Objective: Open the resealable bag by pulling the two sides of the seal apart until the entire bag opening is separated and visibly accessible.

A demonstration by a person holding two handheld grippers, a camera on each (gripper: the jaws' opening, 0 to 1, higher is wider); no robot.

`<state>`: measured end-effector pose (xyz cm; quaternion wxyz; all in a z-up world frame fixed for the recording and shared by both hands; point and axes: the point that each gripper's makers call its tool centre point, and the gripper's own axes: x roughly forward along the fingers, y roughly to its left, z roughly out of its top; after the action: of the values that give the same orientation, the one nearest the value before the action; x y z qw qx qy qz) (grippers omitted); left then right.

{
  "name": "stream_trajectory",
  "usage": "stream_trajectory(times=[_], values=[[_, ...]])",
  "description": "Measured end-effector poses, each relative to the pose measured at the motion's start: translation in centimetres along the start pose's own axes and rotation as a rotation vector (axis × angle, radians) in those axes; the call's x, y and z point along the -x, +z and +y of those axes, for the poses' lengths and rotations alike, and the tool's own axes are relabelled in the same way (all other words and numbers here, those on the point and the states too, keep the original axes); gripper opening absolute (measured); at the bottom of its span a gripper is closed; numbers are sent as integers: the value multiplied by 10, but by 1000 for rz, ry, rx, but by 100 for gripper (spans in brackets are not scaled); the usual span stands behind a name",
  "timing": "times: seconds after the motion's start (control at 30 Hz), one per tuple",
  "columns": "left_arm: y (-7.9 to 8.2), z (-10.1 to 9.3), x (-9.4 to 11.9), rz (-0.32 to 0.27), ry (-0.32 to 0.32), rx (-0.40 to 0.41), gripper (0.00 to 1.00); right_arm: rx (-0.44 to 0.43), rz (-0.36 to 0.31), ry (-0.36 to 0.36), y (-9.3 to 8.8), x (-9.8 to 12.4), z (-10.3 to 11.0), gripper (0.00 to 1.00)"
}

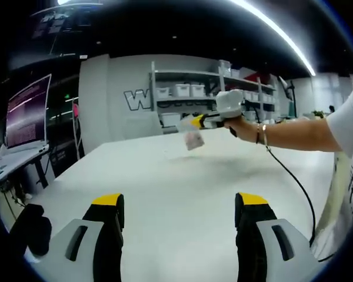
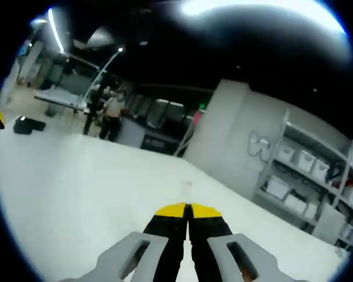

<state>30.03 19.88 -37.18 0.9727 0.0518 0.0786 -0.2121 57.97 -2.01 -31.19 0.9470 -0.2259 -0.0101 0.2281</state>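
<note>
Above the white table (image 1: 165, 194), right gripper (image 1: 195, 122) holds the resealable bag (image 1: 193, 139) aloft, fingers pressed together pinching its top edge, bag dangling below. Left gripper (image 1: 179, 211) fingers spread wide, nothing between them, well apart from the bag.

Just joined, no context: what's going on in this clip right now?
A person is working a handheld gripper in each hand over a white table. The right gripper, seen from the left gripper view, is lifted above the table with a small clear resealable bag hanging from its closed jaws. The left gripper is open, held low and apart from the bag. The bag looks not yet opened.
</note>
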Motion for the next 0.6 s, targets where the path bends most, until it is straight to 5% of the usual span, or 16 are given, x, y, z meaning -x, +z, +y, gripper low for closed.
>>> stream_trajectory(times=[0.6], values=[[4, -10, 1, -5, -18, -13, 76, -10, -19, 6, 2, 22, 1, 0]])
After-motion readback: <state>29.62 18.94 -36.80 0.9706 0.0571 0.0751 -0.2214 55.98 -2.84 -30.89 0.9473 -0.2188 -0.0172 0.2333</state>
